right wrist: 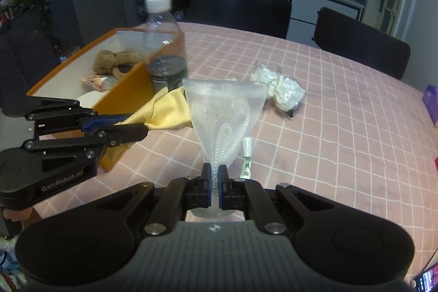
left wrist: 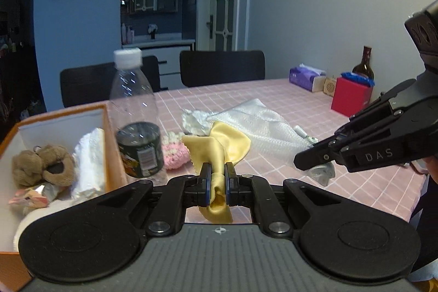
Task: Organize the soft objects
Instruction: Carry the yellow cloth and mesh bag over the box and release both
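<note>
My left gripper (left wrist: 218, 177) is shut on a yellow cloth (left wrist: 221, 144), held just above the pink checked table; the cloth also shows in the right wrist view (right wrist: 164, 111). My right gripper (right wrist: 215, 179) is shut on a clear bubble-wrap bag (right wrist: 224, 108), lifted so it fans upward; the bag also shows in the left wrist view (left wrist: 260, 127). An orange box (left wrist: 109, 144) at the left holds a brown plush toy (left wrist: 41, 163) and white foam (left wrist: 90, 163). A pink crocheted piece (left wrist: 175, 152) lies by the bottle. A white wrapped bundle (right wrist: 279, 86) lies further back.
A clear water bottle (left wrist: 134, 114) stands right beside the box wall. A small white tube (right wrist: 247, 155) lies near my right gripper. A tissue pack (left wrist: 306, 77), a red box (left wrist: 351, 96) and a brown bottle (left wrist: 364, 64) stand at the far right. Black chairs (left wrist: 221, 67) stand behind the table.
</note>
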Demonstrator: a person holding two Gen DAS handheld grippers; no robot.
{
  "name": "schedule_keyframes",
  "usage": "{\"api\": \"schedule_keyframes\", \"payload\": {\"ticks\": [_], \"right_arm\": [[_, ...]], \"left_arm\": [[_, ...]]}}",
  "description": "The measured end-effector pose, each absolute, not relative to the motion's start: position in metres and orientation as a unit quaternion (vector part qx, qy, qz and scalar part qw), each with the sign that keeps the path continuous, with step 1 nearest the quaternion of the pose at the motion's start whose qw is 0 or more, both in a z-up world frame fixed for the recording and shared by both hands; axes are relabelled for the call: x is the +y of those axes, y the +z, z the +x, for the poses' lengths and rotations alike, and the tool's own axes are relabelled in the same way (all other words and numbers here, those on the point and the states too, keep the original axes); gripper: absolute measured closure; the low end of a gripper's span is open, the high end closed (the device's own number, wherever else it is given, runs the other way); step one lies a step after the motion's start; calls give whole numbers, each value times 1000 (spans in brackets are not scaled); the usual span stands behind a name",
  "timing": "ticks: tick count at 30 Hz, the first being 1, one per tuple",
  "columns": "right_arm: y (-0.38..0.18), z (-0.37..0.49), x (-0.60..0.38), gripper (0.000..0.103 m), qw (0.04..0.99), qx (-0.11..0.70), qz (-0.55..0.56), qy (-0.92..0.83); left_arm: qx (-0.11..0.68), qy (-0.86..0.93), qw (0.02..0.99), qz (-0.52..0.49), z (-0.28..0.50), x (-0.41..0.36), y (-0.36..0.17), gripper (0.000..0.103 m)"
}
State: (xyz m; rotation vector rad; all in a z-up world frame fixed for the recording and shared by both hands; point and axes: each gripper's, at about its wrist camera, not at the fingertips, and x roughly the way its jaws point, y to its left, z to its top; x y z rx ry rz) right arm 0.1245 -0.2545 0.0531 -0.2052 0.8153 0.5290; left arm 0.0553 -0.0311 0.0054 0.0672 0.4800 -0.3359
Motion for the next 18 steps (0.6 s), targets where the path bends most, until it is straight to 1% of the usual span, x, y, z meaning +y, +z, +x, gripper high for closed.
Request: {"api": "schedule_keyframes", "payload": {"ticks": [9, 15, 18], "right_arm": [[88, 99, -220, 102, 880, 349, -97, 309], [99, 99, -178, 102, 867, 329, -95, 362], [100, 105, -152, 102, 855, 329, -95, 389]], "left_arm": [[193, -97, 976, 23, 30, 30, 38, 93], [194, -41, 980, 15, 29, 73, 48, 93], [207, -18, 978, 7, 36, 96, 51, 93]]}}
